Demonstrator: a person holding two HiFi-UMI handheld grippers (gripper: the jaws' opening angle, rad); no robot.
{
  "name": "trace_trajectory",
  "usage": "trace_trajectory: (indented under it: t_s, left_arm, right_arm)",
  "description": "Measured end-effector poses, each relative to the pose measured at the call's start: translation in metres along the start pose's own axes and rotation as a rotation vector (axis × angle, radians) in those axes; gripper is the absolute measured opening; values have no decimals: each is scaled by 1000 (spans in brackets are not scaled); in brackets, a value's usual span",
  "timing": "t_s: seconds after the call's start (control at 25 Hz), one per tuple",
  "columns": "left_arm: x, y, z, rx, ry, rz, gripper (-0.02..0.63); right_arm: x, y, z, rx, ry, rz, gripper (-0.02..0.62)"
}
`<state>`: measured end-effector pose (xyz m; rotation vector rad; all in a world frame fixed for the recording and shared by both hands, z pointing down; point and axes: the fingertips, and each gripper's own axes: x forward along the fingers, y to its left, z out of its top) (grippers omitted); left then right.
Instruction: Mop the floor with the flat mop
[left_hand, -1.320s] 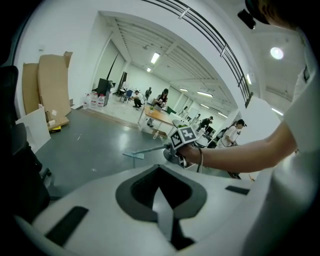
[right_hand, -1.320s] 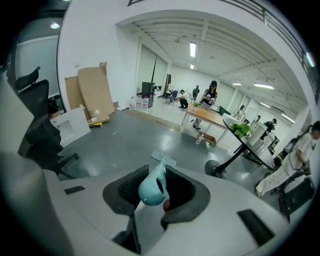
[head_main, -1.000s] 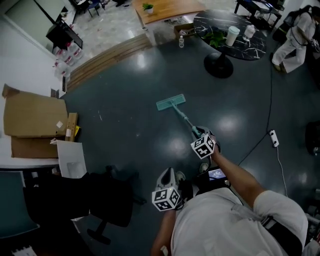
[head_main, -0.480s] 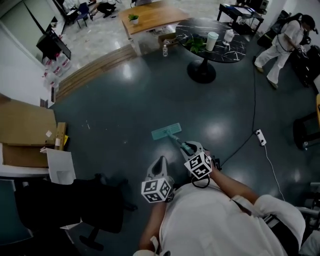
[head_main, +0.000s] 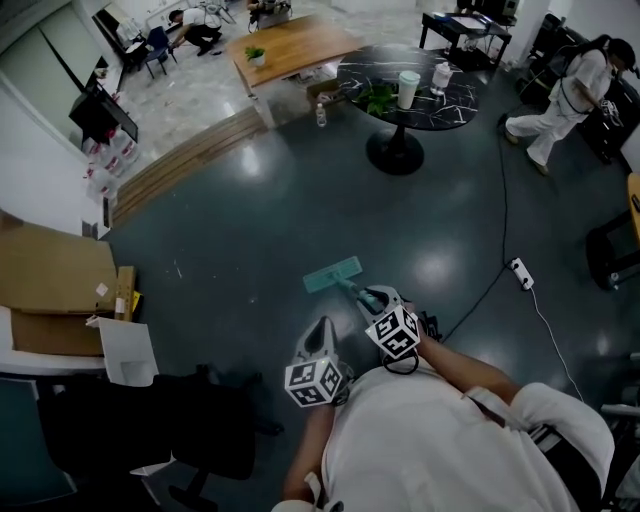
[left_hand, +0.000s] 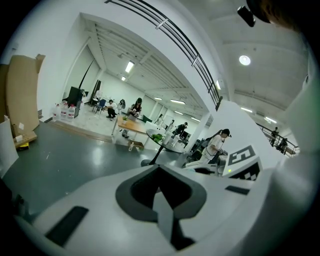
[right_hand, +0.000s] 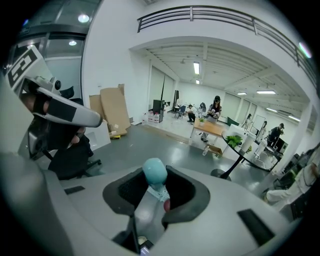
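The flat mop's teal head lies on the dark floor just ahead of me, its handle slanting back to my right gripper. That gripper is shut on the mop handle. In the right gripper view the grey handle with its teal end cap sticks up between the jaws of the right gripper. My left gripper hangs to the left of the handle, apart from it. In the left gripper view the left gripper is shut with nothing in it.
A round black table with a cup and a plant stands ahead. A power strip and its cable lie at right. Cardboard boxes and a black office chair sit at left. A person in white stands at far right.
The mop head has been drawn back along the floor toward me, and my right gripper has come in closer to my body with the handle. The left gripper stays shut beside it.
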<state>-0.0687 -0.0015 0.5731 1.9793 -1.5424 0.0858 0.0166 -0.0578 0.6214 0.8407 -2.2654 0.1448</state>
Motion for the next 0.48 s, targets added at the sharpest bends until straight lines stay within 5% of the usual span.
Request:
trace_trajectory:
  t_s: [0.48]
  left_arm:
    - [7,-2,-3,3,11,-3,5]
  right_arm:
    - [2,-7,2,-1,-13,0,112]
